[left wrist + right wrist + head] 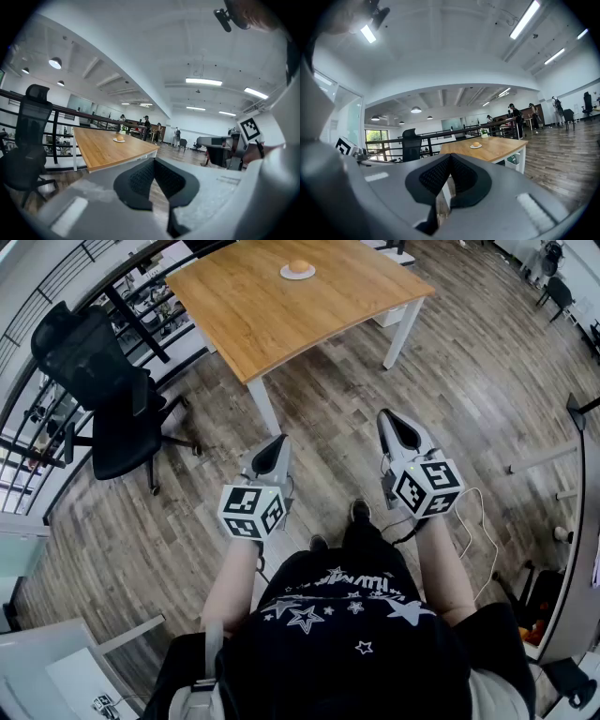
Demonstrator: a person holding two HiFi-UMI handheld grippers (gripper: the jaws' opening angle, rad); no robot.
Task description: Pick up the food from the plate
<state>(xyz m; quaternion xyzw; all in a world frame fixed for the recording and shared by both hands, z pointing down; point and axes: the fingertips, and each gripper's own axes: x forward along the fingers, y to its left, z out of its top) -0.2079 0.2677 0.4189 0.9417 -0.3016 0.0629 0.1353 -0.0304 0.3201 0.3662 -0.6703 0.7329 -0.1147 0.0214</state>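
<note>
A round orange-brown bun (299,266) sits on a small white plate (287,274) at the far side of a wooden table (281,310). I stand on the floor well short of the table, with both grippers held in front of me at waist height. My left gripper (278,441) and right gripper (388,416) point toward the table, each shut with nothing between its jaws. In the left gripper view the bun (120,138) lies far beyond the left gripper (153,160). The right gripper view shows the bun (476,144) far past the right gripper (450,156).
A black office chair (108,395) stands left of the table by a dark railing (56,282). A white desk corner (66,662) is at the lower left, and grey furniture (572,549) lines the right. Wood-plank floor (328,399) lies between me and the table. People stand far off (146,124).
</note>
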